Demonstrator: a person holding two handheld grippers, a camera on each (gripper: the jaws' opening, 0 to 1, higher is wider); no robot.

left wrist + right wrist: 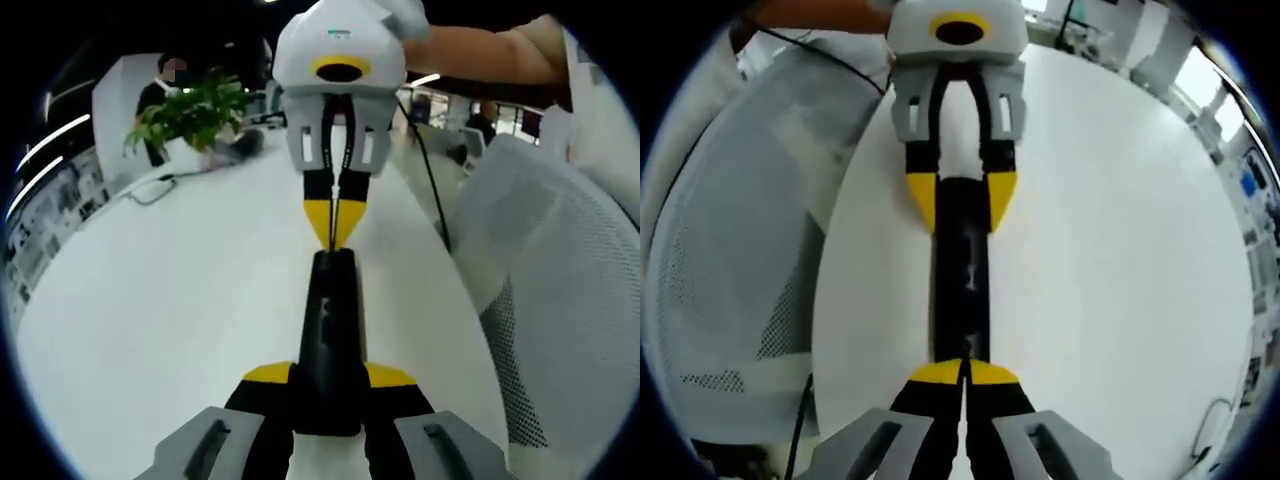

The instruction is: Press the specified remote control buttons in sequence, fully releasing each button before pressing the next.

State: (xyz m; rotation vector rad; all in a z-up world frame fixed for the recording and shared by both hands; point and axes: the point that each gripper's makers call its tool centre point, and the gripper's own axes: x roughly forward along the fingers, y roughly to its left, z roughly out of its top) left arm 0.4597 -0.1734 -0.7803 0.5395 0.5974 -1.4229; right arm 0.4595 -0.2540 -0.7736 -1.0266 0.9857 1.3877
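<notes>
Remote control [330, 340] clamped in left gripper [330, 385]; right gripper [963, 378], tips together, bears on its end.
Risk: closed tips spanning adjacent buttons, or skidding along the remote at frame centre.

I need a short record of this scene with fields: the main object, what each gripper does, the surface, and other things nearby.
object: black remote control, lying flat, lengthwise between the two grippers
left gripper: jaws closed on the sides of one end of the remote
right gripper: jaws together, tips meeting at the other end of the remote, seemingly on its top
surface: white table
nearby: white mesh chair at the table edge; green plant at the far end; black cable
</notes>
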